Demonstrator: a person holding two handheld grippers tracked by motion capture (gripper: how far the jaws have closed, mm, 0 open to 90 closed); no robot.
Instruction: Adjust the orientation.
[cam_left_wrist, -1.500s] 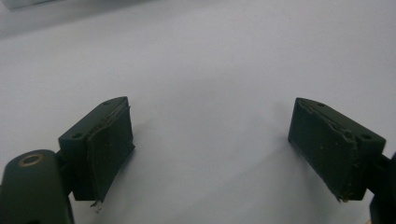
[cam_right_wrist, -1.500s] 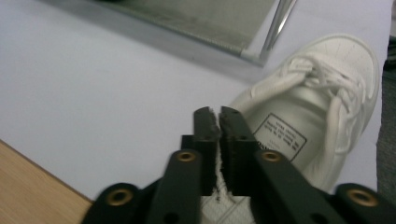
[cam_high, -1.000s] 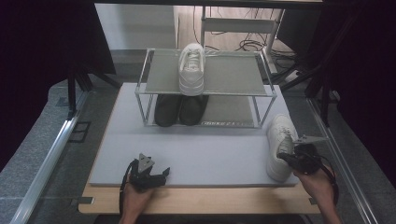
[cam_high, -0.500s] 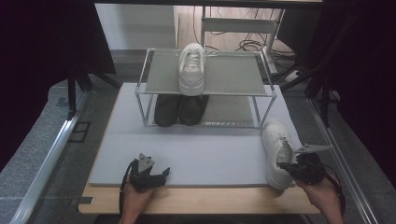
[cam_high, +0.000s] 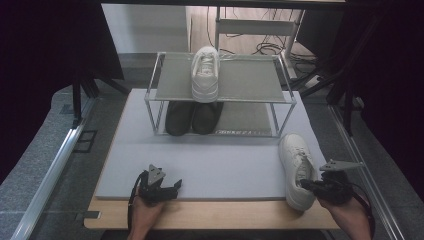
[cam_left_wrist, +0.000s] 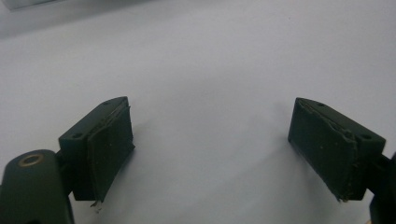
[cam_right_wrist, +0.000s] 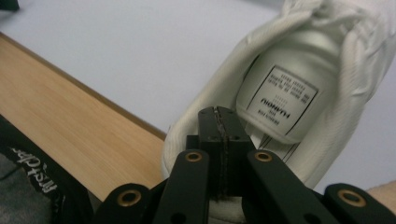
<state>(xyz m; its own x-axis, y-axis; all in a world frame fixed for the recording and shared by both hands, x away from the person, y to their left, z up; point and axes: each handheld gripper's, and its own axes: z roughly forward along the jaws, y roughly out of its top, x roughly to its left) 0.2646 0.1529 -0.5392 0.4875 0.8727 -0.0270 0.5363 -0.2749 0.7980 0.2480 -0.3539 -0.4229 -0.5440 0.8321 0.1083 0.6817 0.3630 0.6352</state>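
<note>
Two hand-held grippers are in your hands: your right hand-held gripper (cam_high: 309, 184) is clamped on the heel collar of the white lace-up sneaker (cam_high: 296, 167), which lies at the grey mat's (cam_high: 225, 165) right front corner, while your left hand-held gripper (cam_high: 170, 187) rests wide apart, holding nothing.

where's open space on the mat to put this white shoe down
Free: the grey mat between the left hand-held gripper and the held white sneaker, and the wire rack's top shelf right of the other white sneaker. Crowded: under the shelf, by the dark shoes.
</note>
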